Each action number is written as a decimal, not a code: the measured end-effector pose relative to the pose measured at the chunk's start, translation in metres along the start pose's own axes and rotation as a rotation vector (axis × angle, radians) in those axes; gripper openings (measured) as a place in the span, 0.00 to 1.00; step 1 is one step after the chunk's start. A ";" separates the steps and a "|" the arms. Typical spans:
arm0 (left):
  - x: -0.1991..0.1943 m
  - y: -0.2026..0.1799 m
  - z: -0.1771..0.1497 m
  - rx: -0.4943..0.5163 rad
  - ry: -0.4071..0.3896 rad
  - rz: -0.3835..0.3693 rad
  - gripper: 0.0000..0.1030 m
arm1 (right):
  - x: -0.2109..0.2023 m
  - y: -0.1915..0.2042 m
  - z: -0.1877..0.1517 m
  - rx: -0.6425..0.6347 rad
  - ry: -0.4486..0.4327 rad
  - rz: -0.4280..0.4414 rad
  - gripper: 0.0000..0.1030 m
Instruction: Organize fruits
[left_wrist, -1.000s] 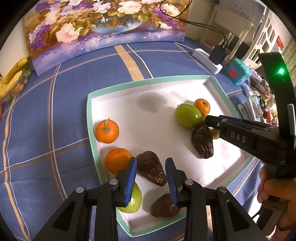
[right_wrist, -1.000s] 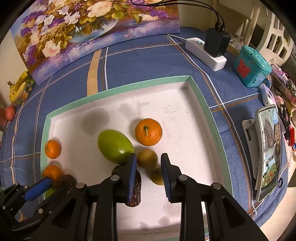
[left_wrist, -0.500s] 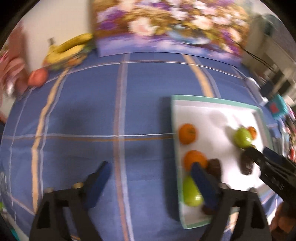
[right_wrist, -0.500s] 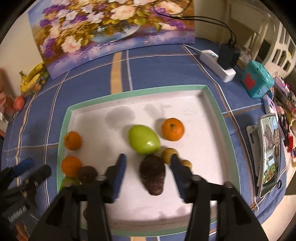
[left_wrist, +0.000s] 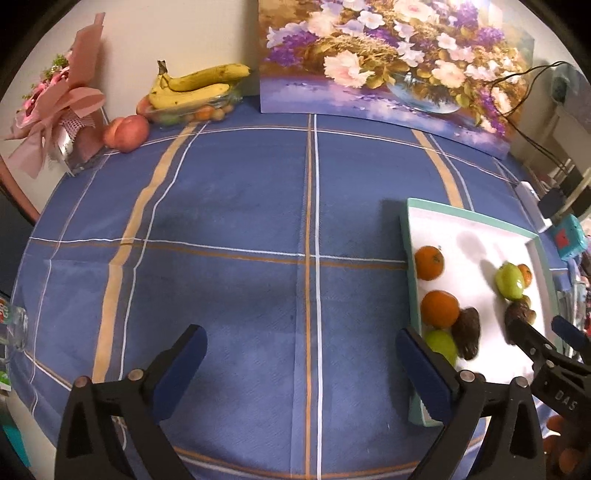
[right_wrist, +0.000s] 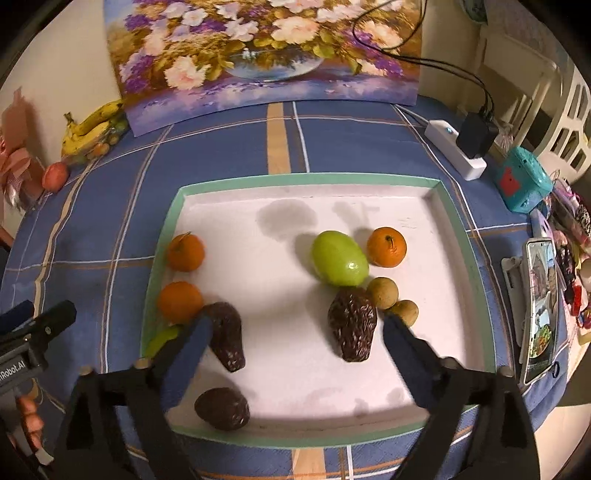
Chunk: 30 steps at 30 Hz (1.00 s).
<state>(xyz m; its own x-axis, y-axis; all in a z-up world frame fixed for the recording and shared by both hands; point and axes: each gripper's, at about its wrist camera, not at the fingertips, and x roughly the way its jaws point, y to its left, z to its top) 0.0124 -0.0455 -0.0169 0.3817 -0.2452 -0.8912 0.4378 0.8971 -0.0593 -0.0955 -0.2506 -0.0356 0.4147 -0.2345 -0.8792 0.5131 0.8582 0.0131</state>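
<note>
On the blue checked tablecloth (left_wrist: 236, 229) sits a shallow white tray (right_wrist: 306, 180) with a mint-green rim, all the task fruit inside it. Left group along the tray's left wall: two oranges (right_wrist: 185, 252), a green fruit (left_wrist: 439, 345) tucked into the near corner, two dark brown scaly fruits (right_wrist: 226, 336) beside them. Right group: big green mango (right_wrist: 339, 258), an orange (right_wrist: 386, 246) just beside it, a dark scaly fruit (right_wrist: 352, 324) touching the mango's near end, two small tan round fruits (right_wrist: 384, 292) against that. Looks like sorting into clusters by side, though each cluster mixes kinds, so probably not finished. Right gripper (right_wrist: 295, 332) hangs over the tray's near half, jaws opening, nearly full spread, nothing between them; the scaly fruit lies just inside the right finger, untouched. Left gripper (left_wrist: 299, 354) is off the tray over bare cloth, jaws also opening to full width, empty, its right finger overlapping the tray's corner in view. Both hands free, likely between picks. Room: flower painting (left_wrist: 391, 55) propped against the wall, bananas (left_wrist: 195, 83) in a clear dish, a peach (left_wrist: 126, 132), pink ribbon bouquet (left_wrist: 55, 107), power strip (right_wrist: 454, 154) with a plugged charger, teal box (right_wrist: 522, 179), phone (right_wrist: 540, 306) at the right edge.
</note>
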 end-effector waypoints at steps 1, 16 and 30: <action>-0.004 0.001 -0.002 0.002 -0.005 -0.006 1.00 | -0.004 0.002 -0.002 -0.004 -0.009 0.002 0.93; -0.060 0.012 -0.029 -0.001 -0.111 0.081 1.00 | -0.052 0.018 -0.037 -0.073 -0.114 -0.011 0.93; -0.079 0.010 -0.034 0.007 -0.146 0.108 1.00 | -0.073 0.020 -0.043 -0.071 -0.181 0.002 0.93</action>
<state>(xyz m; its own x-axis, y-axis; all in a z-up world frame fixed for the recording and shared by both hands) -0.0415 -0.0050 0.0380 0.5405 -0.1986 -0.8176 0.3932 0.9187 0.0369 -0.1485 -0.1968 0.0084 0.5476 -0.3056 -0.7789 0.4601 0.8875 -0.0248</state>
